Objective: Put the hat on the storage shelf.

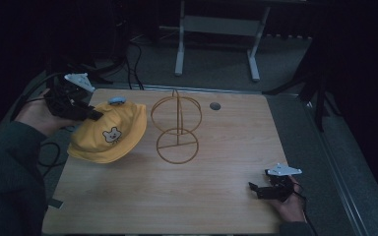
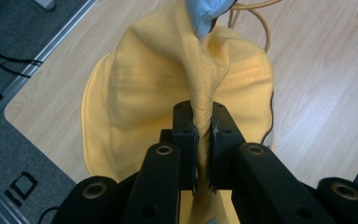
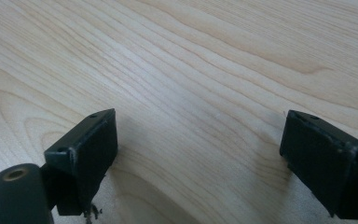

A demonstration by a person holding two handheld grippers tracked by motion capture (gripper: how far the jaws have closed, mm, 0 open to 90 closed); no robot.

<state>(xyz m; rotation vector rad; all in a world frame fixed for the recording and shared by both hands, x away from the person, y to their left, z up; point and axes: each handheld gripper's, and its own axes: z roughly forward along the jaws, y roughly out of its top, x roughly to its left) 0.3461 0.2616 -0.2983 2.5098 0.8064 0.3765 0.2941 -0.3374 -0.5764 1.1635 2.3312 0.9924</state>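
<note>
Left tongs [image 2: 204, 135]: I have them clamped on a pinched fold of the yellow hat [image 1: 109, 132]; the left gripper view shows the fabric squeezed into a thin ridge between the pads, so the grip is on cloth alone, not on the brim edge.
Why held so: pinching near the crown lets the rest hang open below, which I judge suits dropping it over the stand.
Hat position: at about 9 o'clock on the counter [image 1: 216, 196], its lower brim looks to rest on or just above the wood; I cannot tell which. The bear patch [image 1: 110, 134] faces me, and a small blue piece [image 1: 116, 100] sits at the hat's top edge.
Wire stand [image 1: 177, 127]: an orange frame of two hoops on an upright, just beside the hat toward 3 o'clock, near the counter's middle. I take it as the likely place for the hat.
Right tongs [image 3: 200, 154]: spread wide, nothing between them, resting low over bare wood at about 4 o'clock, well apart from hat and stand. I keep them parked so they stay out of the lift.
In the way: the upper hoop could snag the drooping brim if I go across low.
Other things: a round grommet [image 1: 215, 105] at 1 o'clock; a grey frame [image 1: 216, 29] on the floor beyond, at 12 o'clock.
</note>
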